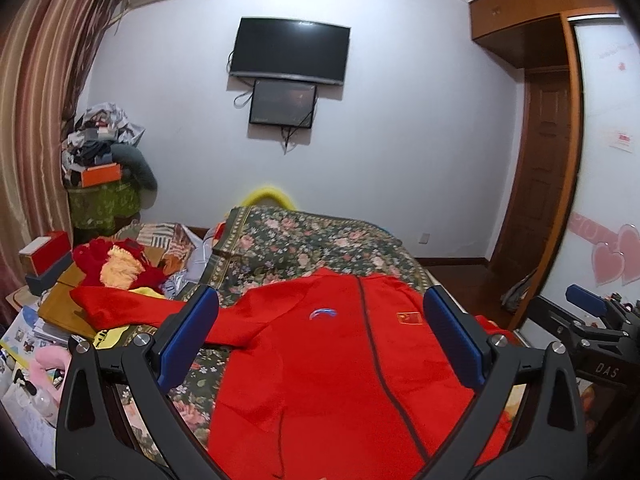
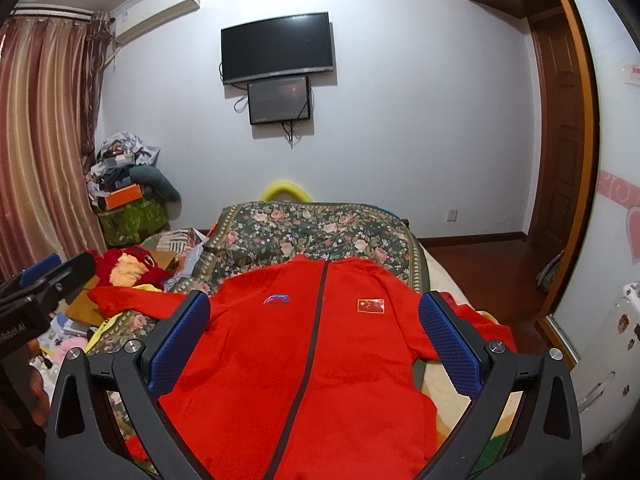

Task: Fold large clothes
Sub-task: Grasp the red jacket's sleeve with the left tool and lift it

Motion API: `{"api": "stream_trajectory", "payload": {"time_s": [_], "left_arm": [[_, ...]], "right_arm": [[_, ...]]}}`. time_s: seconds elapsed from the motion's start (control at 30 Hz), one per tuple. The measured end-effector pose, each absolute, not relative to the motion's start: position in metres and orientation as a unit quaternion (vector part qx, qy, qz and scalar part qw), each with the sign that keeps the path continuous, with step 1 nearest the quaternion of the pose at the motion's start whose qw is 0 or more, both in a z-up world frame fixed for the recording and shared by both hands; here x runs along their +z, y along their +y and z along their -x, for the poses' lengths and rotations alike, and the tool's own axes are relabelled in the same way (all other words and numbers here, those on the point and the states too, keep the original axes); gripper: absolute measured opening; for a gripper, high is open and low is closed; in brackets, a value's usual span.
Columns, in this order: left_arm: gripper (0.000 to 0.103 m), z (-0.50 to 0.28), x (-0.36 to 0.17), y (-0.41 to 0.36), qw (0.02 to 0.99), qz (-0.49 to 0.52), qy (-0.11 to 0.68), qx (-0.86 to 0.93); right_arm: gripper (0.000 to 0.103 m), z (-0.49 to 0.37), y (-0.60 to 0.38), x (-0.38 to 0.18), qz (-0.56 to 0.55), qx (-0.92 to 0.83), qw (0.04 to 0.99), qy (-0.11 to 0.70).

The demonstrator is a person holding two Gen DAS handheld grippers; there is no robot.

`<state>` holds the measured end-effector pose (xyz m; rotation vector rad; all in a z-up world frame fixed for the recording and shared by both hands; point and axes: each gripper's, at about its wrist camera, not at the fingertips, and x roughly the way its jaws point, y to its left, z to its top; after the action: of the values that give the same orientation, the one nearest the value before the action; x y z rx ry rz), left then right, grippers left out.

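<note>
A large red zip jacket (image 1: pixel 320 368) lies face up on the floral bedspread (image 1: pixel 304 240), collar away from me, with a dark zipper down the middle, a blue logo and a flag patch. Its left sleeve (image 1: pixel 132 308) stretches out to the left. My left gripper (image 1: pixel 320 328) is open above the jacket and holds nothing. In the right wrist view the jacket (image 2: pixel 304 360) fills the middle, its right sleeve (image 2: pixel 480 324) lying off to the right. My right gripper (image 2: pixel 314 332) is open above it and empty. Each gripper shows at the edge of the other's view.
Clutter of boxes, papers and red fabric (image 1: pixel 112 268) lies left of the bed. A pile of clothes on a green box (image 1: pixel 104 168) stands by the curtain. A TV (image 1: pixel 290 50) hangs on the far wall. A wooden door (image 2: pixel 560 140) and wardrobe stand on the right.
</note>
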<state>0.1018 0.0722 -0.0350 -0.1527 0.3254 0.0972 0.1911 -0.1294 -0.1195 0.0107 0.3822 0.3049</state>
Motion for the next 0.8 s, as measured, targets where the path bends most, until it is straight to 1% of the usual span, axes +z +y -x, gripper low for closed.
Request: {"api": "stream_trajectory", "payload": {"time_s": [0.3, 0.5, 0.6, 0.8], "left_arm": [[0.103, -0.175, -0.076, 0.155, 0.966, 0.102, 0.205, 0.116], [0.103, -0.237, -0.133, 0.233, 0.938, 0.109, 0.274, 0.181], [0.103, -0.261, -0.168, 0.277, 0.915, 0.129, 0.314, 0.217], [0.103, -0.275, -0.211, 0.349, 0.885, 0.190, 0.354, 0.237]], "right_arm": [[0.103, -0.253, -0.106, -0.146, 0.025, 0.156, 0.961, 0.227], [0.103, -0.303, -0.078, -0.182, 0.067, 0.178, 0.940, 0.284], [0.103, -0.334, -0.063, -0.201, 0.086, 0.185, 0.926, 0.317], [0.103, -0.390, -0.047, -0.233, 0.098, 0.174, 0.902, 0.383]]}}
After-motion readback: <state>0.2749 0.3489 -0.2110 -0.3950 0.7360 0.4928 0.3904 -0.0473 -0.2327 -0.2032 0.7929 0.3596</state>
